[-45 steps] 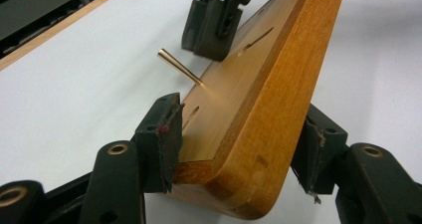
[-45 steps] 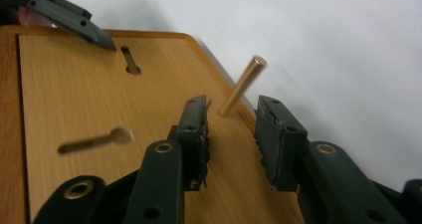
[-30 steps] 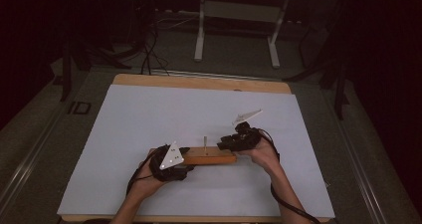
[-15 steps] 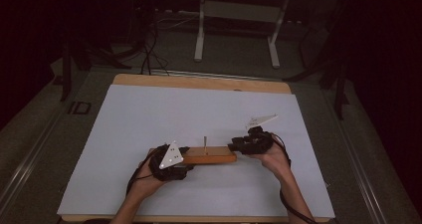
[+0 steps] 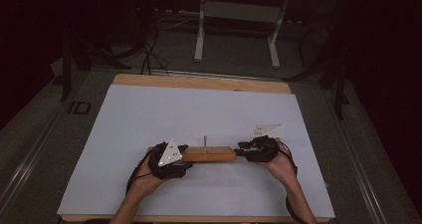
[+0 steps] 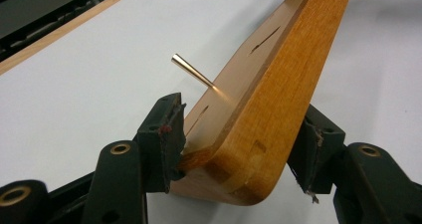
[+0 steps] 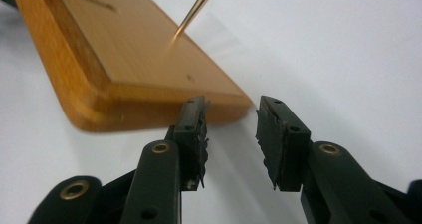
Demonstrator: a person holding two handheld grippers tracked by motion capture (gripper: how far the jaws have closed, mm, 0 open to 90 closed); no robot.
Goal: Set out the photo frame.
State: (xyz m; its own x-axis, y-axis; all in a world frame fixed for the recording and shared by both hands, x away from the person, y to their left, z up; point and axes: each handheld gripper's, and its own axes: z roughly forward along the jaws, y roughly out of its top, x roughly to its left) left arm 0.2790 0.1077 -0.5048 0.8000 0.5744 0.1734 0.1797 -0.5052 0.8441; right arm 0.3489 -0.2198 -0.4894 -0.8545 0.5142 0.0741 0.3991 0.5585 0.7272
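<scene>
A flat wooden board (image 5: 208,155) with an upright brass pin (image 5: 204,141) lies on the white table cover near the front. My left gripper (image 5: 183,157) clamps the board's left end. In the left gripper view the board (image 6: 268,99) sits between both pads (image 6: 171,129), and the gripper (image 6: 239,134) is shut on it. My right gripper (image 5: 242,152) stands at the board's right end. In the right gripper view its jaws (image 7: 231,134) are open with nothing between them, just short of the board's rounded edge (image 7: 149,109).
The white sheet (image 5: 199,109) covers most of a wooden tabletop, whose bare strip (image 5: 199,81) shows at the far edge. Beyond it stand a white table frame (image 5: 239,30) and cables on the dark floor (image 5: 149,50).
My right gripper has slid to the right and slightly nearer, off the board's end, and its grey plate has tipped lower. The left gripper and the board have stayed put.
</scene>
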